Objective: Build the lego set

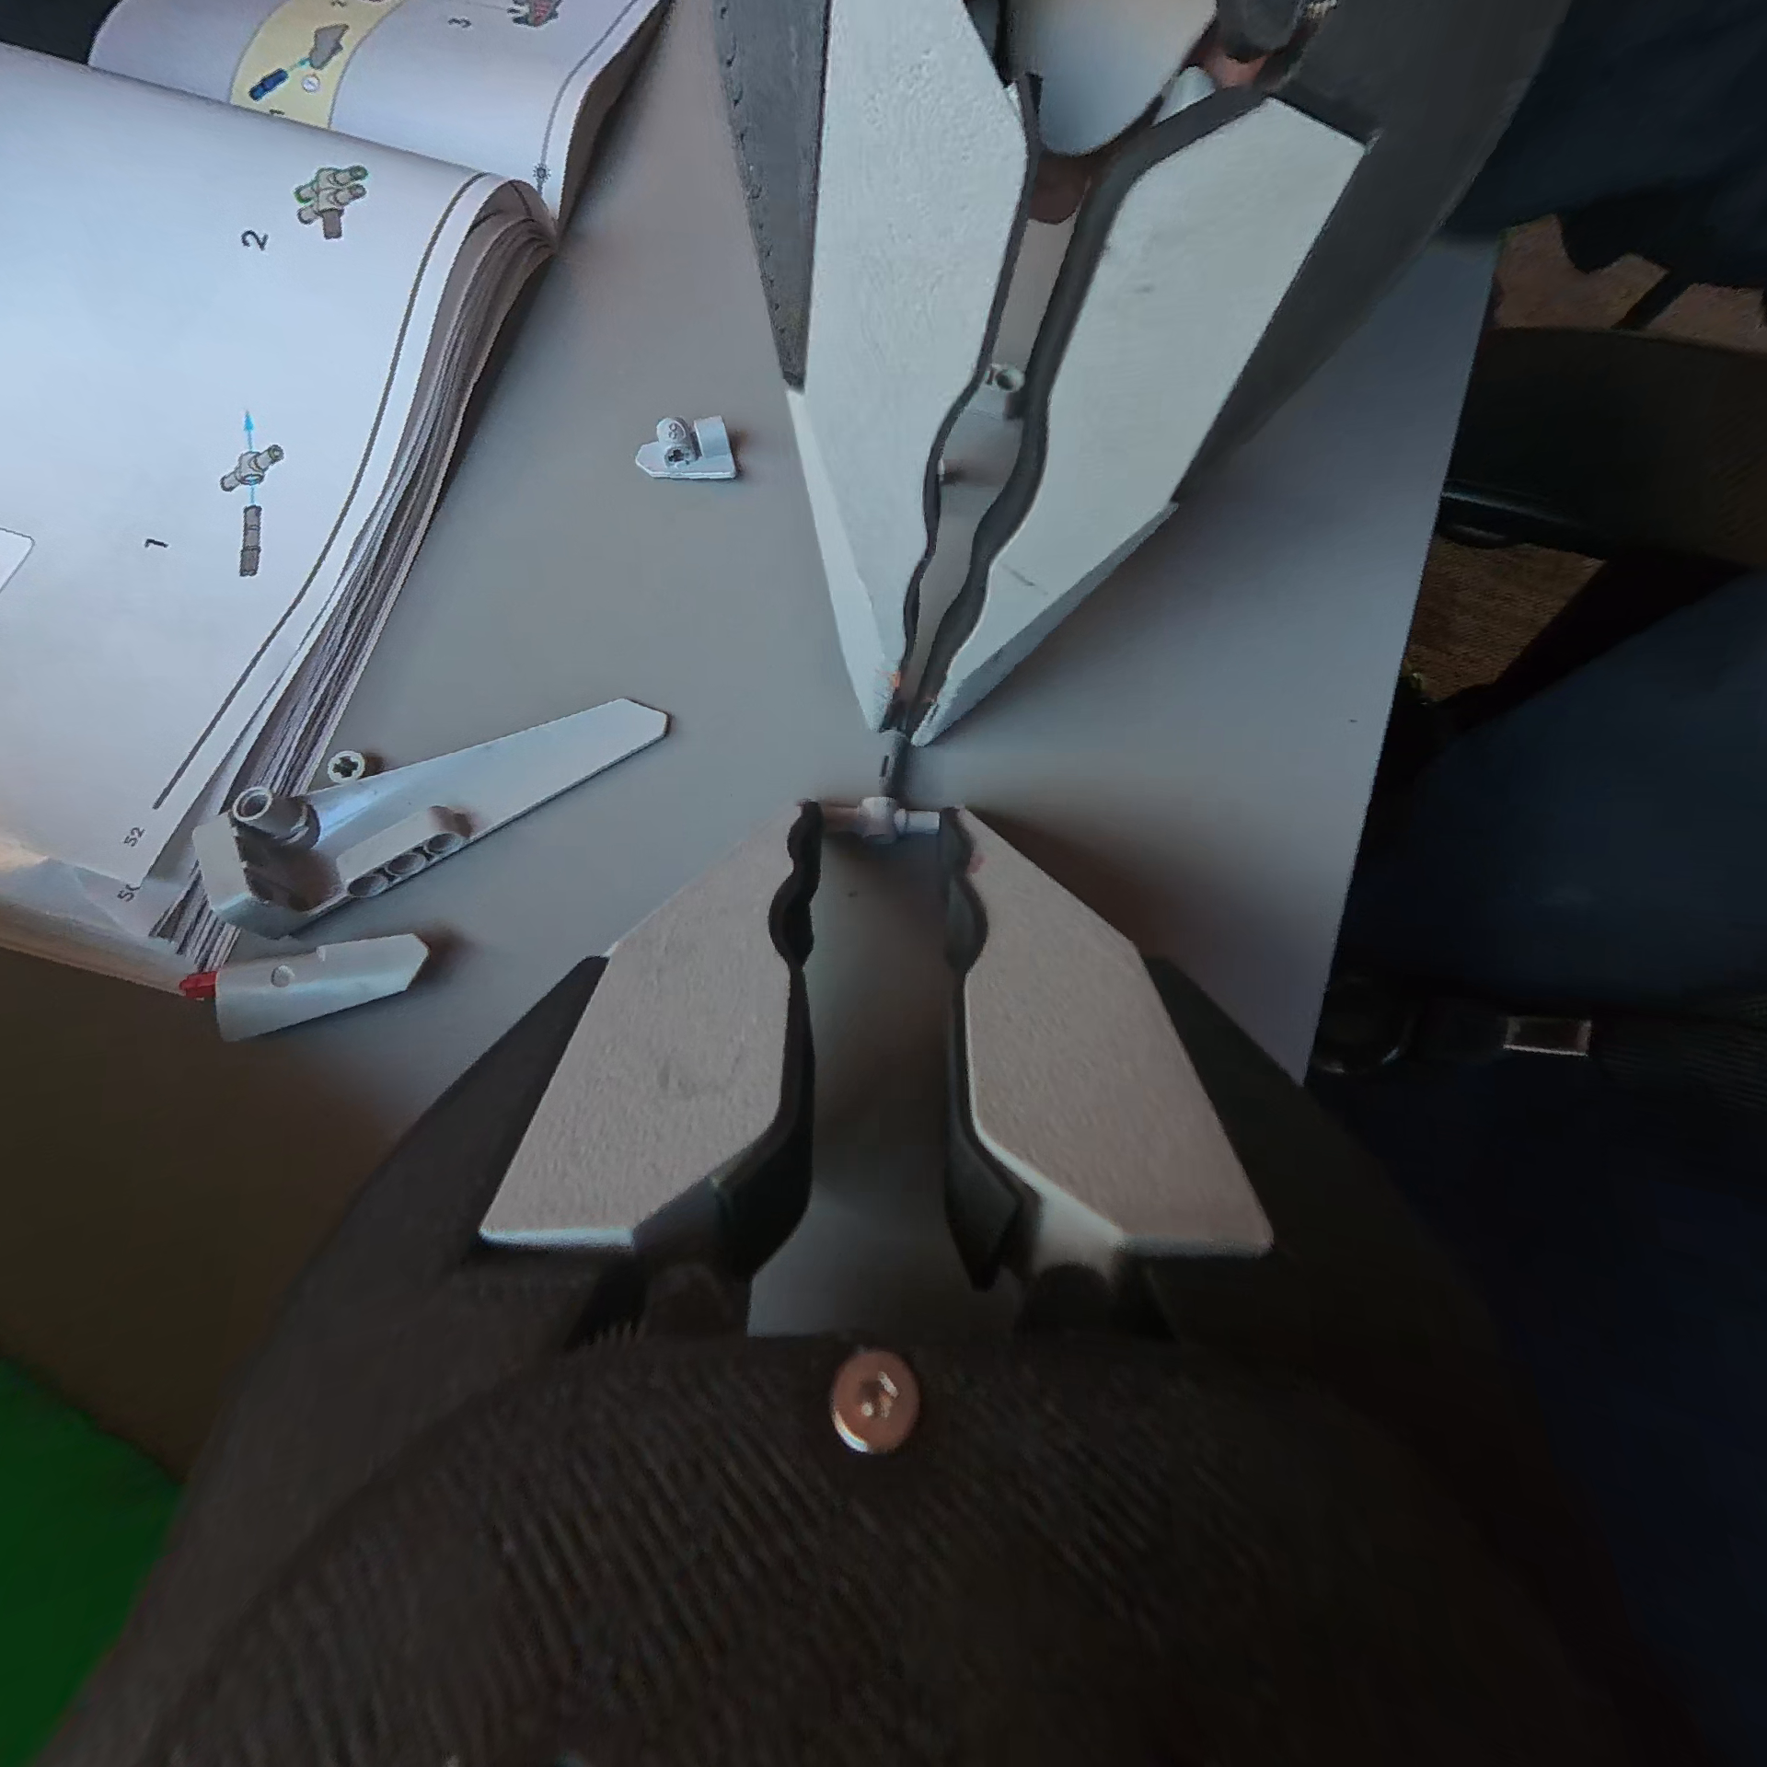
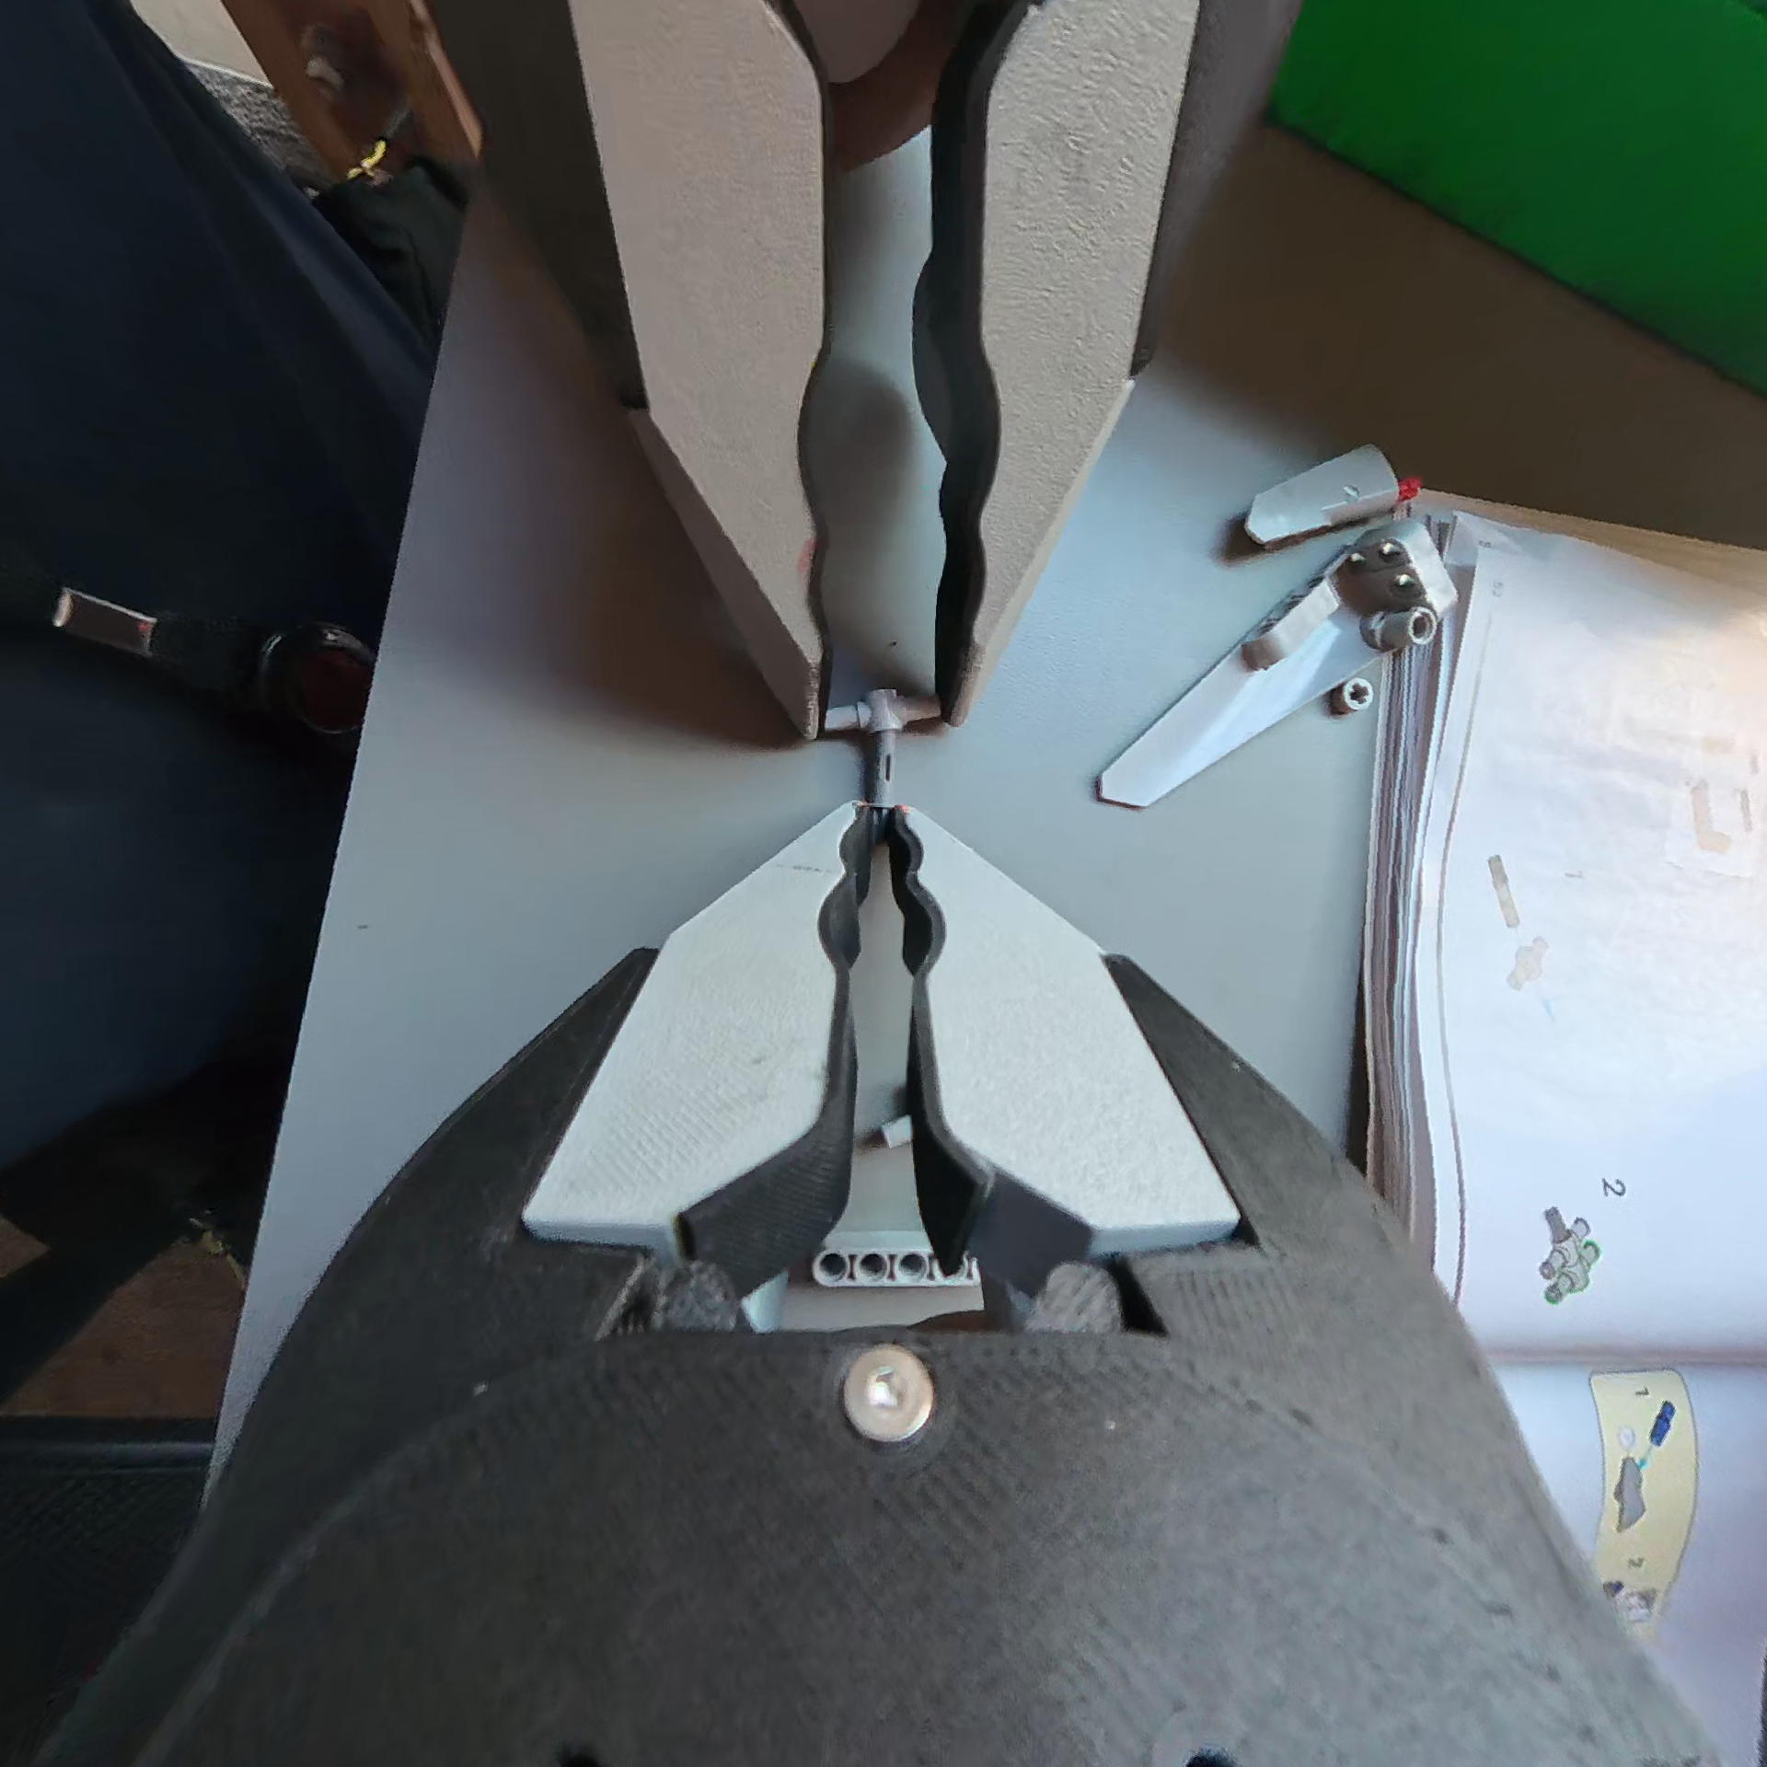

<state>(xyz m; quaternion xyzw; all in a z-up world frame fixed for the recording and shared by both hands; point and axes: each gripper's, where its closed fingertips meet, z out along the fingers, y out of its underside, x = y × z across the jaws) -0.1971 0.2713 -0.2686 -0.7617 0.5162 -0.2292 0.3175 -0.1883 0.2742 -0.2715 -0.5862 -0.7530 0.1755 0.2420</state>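
Both wrist cameras look steeply down at the grey table (image 1: 593,612), close in, facing each other; shared: instruction booklet (image 2: 1578,861) (opposite sides) and wing-shaped piece (image 1: 516,765).

Under me lies a flat pale grey bench (image 1: 535,593), its straight edge running along one side. Past that edge I see a dark navy fabric mass (image 1: 1578,813), with a black strap carrying a small metal buckle (image 2: 100,620) across it. A bright green flat surface (image 2: 1549,163) sits at the far corner, beyond a tan strip.
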